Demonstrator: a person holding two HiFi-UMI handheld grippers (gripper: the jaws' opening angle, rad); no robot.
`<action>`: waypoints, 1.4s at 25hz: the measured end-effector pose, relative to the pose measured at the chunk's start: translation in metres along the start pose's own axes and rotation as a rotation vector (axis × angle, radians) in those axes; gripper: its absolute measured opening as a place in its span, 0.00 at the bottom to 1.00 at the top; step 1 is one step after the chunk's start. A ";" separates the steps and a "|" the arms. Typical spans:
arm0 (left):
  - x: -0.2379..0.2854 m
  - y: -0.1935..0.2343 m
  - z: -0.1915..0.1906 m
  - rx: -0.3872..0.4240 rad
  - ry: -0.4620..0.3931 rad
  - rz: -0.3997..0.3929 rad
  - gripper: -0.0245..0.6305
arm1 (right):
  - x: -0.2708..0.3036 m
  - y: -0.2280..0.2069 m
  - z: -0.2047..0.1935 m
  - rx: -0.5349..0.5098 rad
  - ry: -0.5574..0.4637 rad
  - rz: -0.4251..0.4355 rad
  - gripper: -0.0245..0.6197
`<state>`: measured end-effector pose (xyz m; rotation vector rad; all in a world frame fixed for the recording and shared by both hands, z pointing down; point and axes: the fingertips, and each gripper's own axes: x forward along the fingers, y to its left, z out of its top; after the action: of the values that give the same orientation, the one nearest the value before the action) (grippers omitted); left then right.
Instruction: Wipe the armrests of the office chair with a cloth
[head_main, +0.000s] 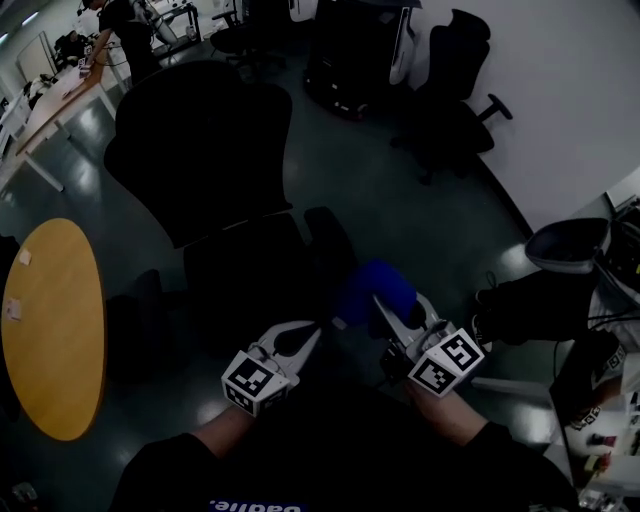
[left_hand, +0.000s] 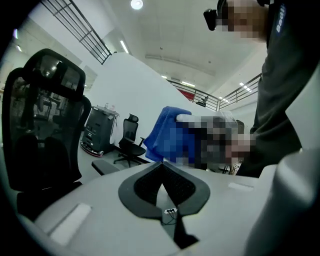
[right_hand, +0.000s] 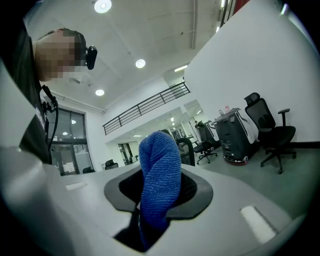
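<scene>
A black office chair stands just in front of me, its backrest (head_main: 200, 150) above the seat (head_main: 250, 270), one armrest (head_main: 330, 235) at the right and the other (head_main: 135, 320) at the left. My right gripper (head_main: 395, 305) is shut on a blue cloth (head_main: 375, 290), held just below the right armrest. The cloth (right_hand: 159, 180) sticks up between the jaws in the right gripper view. My left gripper (head_main: 312, 333) is shut and holds nothing, over the seat's front. The left gripper view shows the backrest (left_hand: 40, 125), an armrest (left_hand: 102, 165) and the cloth (left_hand: 167, 132).
A round wooden table (head_main: 50, 330) stands at the left. Other black chairs (head_main: 455, 100) and a dark machine (head_main: 355, 60) sit by the far wall. A cluttered desk (head_main: 600, 400) is at the right. A person (head_main: 125, 30) stands at a far desk.
</scene>
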<state>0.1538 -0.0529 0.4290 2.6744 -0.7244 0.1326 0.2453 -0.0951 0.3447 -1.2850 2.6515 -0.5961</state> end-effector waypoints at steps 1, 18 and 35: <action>0.000 0.007 0.001 0.000 0.002 -0.015 0.06 | 0.008 -0.001 0.005 -0.014 -0.002 -0.011 0.22; 0.066 0.063 -0.061 -0.031 0.155 -0.012 0.07 | 0.110 -0.138 0.062 -0.254 0.077 -0.040 0.22; 0.154 0.089 -0.147 -0.177 0.328 0.144 0.07 | 0.262 -0.233 -0.128 -1.037 0.809 0.386 0.22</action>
<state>0.2425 -0.1423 0.6228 2.3533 -0.7792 0.5074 0.2128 -0.3915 0.5689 -0.5977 3.9831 0.5490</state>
